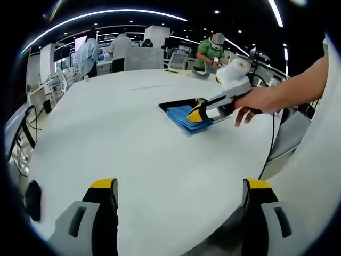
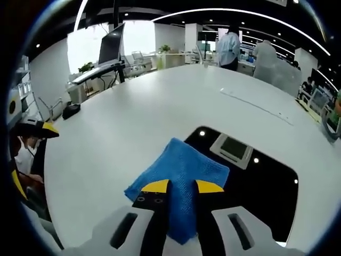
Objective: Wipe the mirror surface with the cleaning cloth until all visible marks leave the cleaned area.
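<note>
Just cloth on mirror

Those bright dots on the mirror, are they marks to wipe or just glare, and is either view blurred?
Right gripper view: the dots on the mirror look like reflected ceiling lights, beside a reflected ceiling panel, not smears; the blue cleaning cloth is sharp. Left gripper view: fisheye bends the white table edge; the right hand-held gripper on the cloth is small but clear.
</note>
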Action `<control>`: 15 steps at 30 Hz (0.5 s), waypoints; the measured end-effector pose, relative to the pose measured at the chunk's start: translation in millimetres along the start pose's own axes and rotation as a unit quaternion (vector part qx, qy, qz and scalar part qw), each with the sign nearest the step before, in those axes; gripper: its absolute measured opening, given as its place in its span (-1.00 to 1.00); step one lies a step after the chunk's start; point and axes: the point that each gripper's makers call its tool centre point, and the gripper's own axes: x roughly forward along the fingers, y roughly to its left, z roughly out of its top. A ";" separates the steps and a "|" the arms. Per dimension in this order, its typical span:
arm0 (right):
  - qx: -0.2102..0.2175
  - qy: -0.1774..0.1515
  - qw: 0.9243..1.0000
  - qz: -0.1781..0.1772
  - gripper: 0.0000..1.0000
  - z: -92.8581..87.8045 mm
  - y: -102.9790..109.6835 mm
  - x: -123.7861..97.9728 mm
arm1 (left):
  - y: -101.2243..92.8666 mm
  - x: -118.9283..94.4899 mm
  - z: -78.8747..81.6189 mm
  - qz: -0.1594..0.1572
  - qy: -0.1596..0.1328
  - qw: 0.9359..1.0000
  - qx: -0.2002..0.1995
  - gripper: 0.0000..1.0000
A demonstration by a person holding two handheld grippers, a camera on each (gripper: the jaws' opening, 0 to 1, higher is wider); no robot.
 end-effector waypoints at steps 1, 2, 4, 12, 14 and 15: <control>0.000 0.000 1.000 -0.001 -0.72 0.4 -0.2 0.6 | 0.1 0.0 0.1 0.000 0.000 1.000 0.000 0.96; 0.000 0.000 1.000 -0.002 -0.72 0.9 -0.7 1.3 | 0.2 0.0 0.3 0.000 0.000 1.000 0.000 0.96; 0.001 0.000 1.000 -0.003 -0.72 1.8 -1.3 2.2 | 0.4 -0.1 0.2 -0.001 0.000 1.000 0.000 0.96; 0.009 0.001 1.000 -0.007 -0.73 5.4 -4.7 6.9 | 1.6 -1.3 -1.8 0.000 -0.001 1.000 -0.004 0.96; 0.008 0.000 1.000 -0.009 -0.74 6.5 -5.7 8.5 | 1.3 -1.6 -2.8 0.000 0.000 1.000 -0.003 0.96; 0.008 0.000 1.000 -0.009 -0.74 7.0 -6.2 9.2 | 1.4 -1.9 -3.5 0.000 0.001 1.000 -0.004 0.96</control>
